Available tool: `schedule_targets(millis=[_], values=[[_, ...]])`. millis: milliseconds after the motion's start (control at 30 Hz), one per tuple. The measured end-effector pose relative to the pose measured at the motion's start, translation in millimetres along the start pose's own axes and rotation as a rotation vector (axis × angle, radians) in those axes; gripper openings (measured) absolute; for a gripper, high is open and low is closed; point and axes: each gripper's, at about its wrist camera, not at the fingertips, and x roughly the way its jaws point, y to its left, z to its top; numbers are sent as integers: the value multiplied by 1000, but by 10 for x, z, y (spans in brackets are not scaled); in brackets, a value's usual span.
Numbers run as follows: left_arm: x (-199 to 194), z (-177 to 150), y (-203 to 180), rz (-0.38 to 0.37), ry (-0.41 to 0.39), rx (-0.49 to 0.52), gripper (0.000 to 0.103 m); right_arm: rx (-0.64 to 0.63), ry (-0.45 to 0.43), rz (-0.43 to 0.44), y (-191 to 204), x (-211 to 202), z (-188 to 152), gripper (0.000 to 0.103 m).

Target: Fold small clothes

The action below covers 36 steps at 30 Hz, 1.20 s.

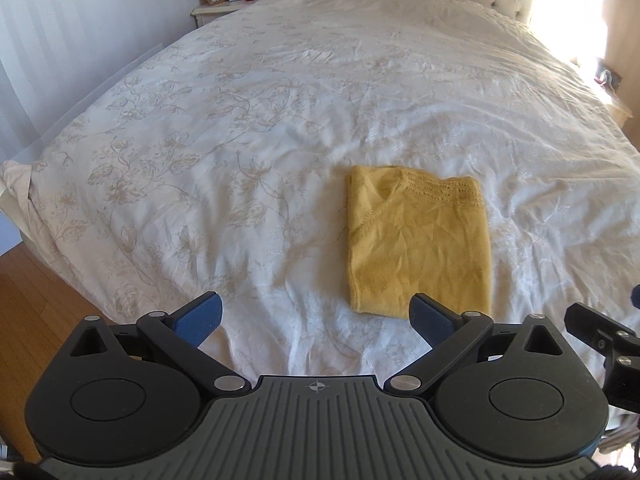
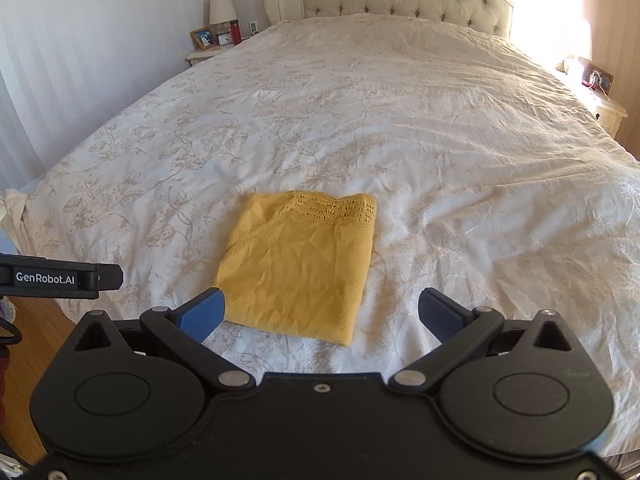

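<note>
Folded yellow top [image 2: 298,268] flat on bed [image 2: 440,140], just ahead of both spread, empty hand-held grippers, seemingly untouched

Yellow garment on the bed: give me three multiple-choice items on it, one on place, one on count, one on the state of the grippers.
1. Where does the yellow garment lie?
A. On the wooden floor
B. On the bedspread, near the foot of the bed
C. On the nightstand

2. How many garments lie on the bed?
A. One
B. Two
C. Four

3. How do the left gripper and right gripper stand?
A. Both shut on the garment
B. One open, one shut
C. Both open, holding nothing

Answers:
1 B, it rests flat on the floral cover close to the cameras.
2 A, only the folded yellow piece shows in both views.
3 C, the blue pads stand wide apart and clear of the cloth.
</note>
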Motion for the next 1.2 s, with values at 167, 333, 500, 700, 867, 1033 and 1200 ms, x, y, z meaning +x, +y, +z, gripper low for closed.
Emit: schedule_targets(millis=[167, 333, 500, 700, 867, 1033, 1200], values=[[14, -28, -6, 9, 23, 8, 101, -33, -38, -59, 84, -54, 16, 102], [57, -72, -14, -8, 48, 13, 101, -41, -50, -114, 114, -82, 45, 102], [90, -100, -35, -21, 63, 31, 101, 12, -13, -63, 64, -42, 49, 102], [120, -115, -54, -32, 76, 47, 101, 42, 1, -57, 47, -32, 24, 102], [138, -128, -78, -43, 87, 52, 101, 47, 7, -58, 28, -30, 20, 102], [154, -144, -118, -53, 97, 64, 101, 55, 17, -56, 4, -23, 1, 102], [155, -137, -144, -55, 95, 71, 101, 59, 22, -53, -6, -4, 0, 102]])
